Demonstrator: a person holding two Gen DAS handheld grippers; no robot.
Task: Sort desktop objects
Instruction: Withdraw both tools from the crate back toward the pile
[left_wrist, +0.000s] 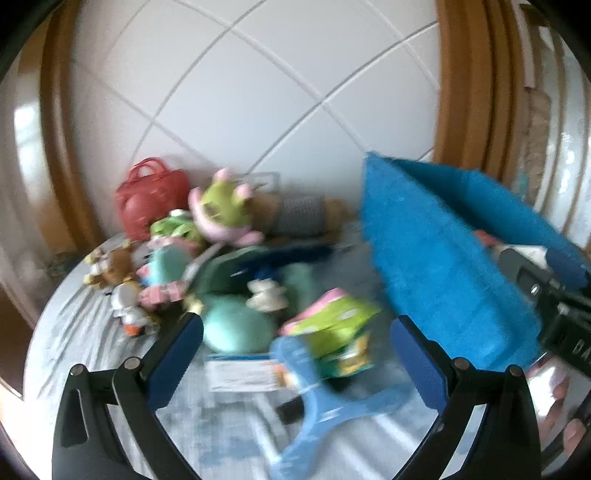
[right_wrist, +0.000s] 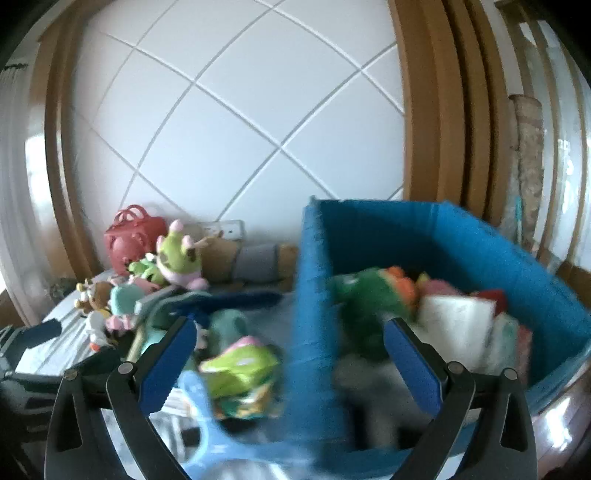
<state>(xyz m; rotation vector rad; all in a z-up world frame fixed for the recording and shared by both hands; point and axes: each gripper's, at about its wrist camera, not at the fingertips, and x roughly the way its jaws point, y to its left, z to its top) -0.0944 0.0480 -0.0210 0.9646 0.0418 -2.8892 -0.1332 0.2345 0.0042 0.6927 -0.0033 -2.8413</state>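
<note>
Your left tool stands spread wide with nothing pressed between its blue pads, and your right tool is likewise released, gripping nothing. Both views are smeared by motion, so fine detail is lost.

Take the blue felt bin as your landmark. Nearest you, just to its left on the bench, lies a light blue plastic hanger-like piece, and touching it, slightly farther, a green and pink packet. The bin's near corner wall sits between the right tool's open fingers, untouched as far as the blur allows. Inside the bin you can see a green plush with orange trim and a white block beside it.

Farther left of the bin, the toy pile holds a mint round plush, a brown bear and a white duck figure. Beyond those, a green and pink frog plush sits on top, with a red basket bag at the back against the tiled wall.

Your right tool also shows at the bin's right side in the left view.
</note>
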